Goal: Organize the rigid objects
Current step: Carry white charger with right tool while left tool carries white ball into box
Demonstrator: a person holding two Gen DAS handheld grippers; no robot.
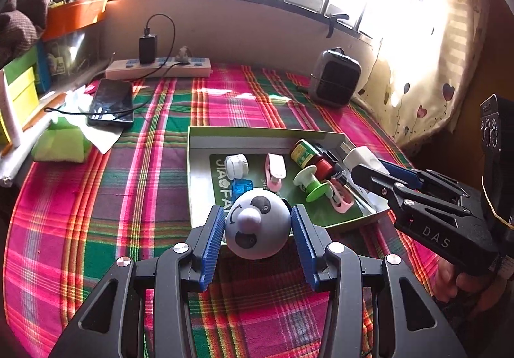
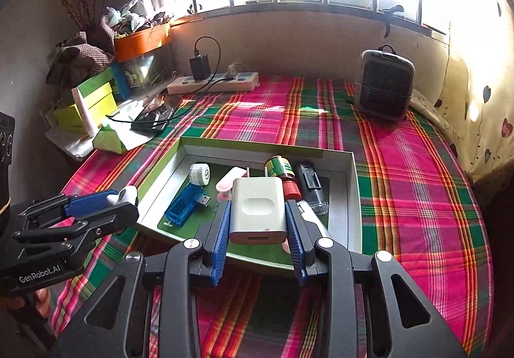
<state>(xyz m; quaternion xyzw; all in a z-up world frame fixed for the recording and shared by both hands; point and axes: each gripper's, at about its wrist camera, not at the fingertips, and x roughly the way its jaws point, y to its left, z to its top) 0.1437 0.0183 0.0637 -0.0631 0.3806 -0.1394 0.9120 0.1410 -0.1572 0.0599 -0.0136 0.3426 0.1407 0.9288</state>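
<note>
Above a plaid cloth [image 1: 112,197], the left gripper [image 1: 257,223] pinched a round white panda-faced toy [image 1: 257,226] between its blue pads at the near edge of a shallow cardboard tray [image 2: 351,197]. The right gripper [image 2: 258,223] clamped a white USB wall charger [image 2: 258,208] over the tray, which held a blue USB stick [image 2: 184,202], a green-labelled bottle [image 2: 278,167] and a white cap [image 2: 199,173].
</note>
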